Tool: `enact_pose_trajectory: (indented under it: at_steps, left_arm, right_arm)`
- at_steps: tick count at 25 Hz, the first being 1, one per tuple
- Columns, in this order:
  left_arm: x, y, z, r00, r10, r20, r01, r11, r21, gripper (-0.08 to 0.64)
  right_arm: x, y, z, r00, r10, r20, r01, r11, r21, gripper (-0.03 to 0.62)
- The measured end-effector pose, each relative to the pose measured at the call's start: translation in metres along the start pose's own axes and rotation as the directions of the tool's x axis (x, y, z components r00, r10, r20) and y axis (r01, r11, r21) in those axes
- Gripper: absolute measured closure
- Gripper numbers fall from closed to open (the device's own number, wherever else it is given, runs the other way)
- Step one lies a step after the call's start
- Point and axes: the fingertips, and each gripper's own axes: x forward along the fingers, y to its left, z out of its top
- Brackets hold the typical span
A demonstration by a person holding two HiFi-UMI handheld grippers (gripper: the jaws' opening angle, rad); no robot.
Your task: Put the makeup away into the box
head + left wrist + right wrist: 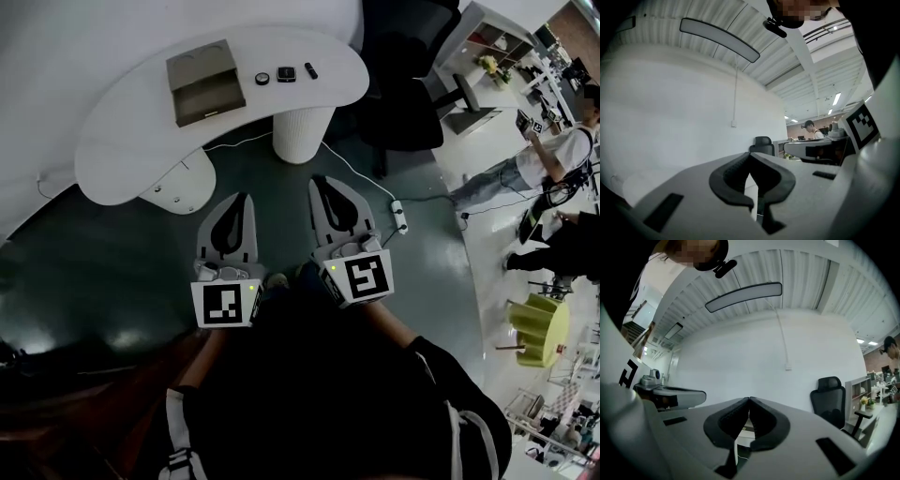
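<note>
Closest in, the left gripper [242,202] and right gripper [321,183] hung side by side just in front of the person's body, over the dark floor [112,272] and well short of the table [122,141]. Both had their jaws shut tip to tip with nothing between them. Each gripper's own view showed only the wall and room beyond the closed pads.

On the far part of the white table the box [204,82] lay open. The makeup sat in a short row just to its right, apart from it: a round compact [262,78], a squarish case [287,74] and a slim stick [310,70]. None of it was in the box yet, so the task looked not yet begun.

All three pieces were small and dark, and probably light, hard-shelled and smooth, so likely to slip or skid under the jaws. The compact and case lay low on the tabletop and would best be pinched across their outer edges from above. The stick would best be taken across its narrow width near the middle, so it would not swing. The details were too small to make out lids or clasps.
</note>
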Motion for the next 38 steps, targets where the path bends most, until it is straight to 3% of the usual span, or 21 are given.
enact_pose_trajectory:
  at_steps: [3,10,15,24,29,33,38]
  left_arm:
    - [0.007,0.003,-0.002,1.0,-0.016,0.001,0.016,1.0,-0.006,0.552]
    - [0.034,0.016,-0.014,0.999,-0.039,-0.01,0.038,0.999,-0.03,0.552]
    - [0.069,0.027,-0.018,0.999,-0.024,0.041,0.026,0.999,-0.048,0.552]
    - [0.207,0.023,-0.009,0.994,0.034,0.1,-0.029,0.998,-0.051,0.552]
    - [0.294,0.016,0.005,0.993,0.083,0.088,-0.078,0.995,-0.059,0.552]
    - [0.35,0.009,0.015,0.986,0.126,0.111,-0.121,0.991,-0.054,0.552]
    - [0.395,0.009,0.01,0.984,0.176,0.041,-0.175,0.984,-0.007,0.552]
  right_arm:
    - [0.005,0.0,-0.006,1.0,0.002,-0.031,-0.002,1.0,-0.005,0.571]
    - [0.037,-0.017,-0.006,1.0,-0.011,0.001,0.011,1.0,-0.014,0.571]
    - [0.064,-0.043,-0.009,1.0,0.014,0.025,-0.013,0.998,-0.062,0.571]
    - [0.15,-0.174,-0.017,0.999,0.035,0.031,-0.031,0.993,-0.112,0.571]
    - [0.206,-0.243,-0.023,0.995,0.096,-0.001,-0.095,0.991,-0.098,0.57]
    - [0.239,-0.283,-0.038,0.982,0.169,-0.084,-0.175,0.982,-0.077,0.571]
    - [0.271,-0.313,-0.052,0.958,0.253,-0.136,-0.26,0.965,-0.039,0.571]
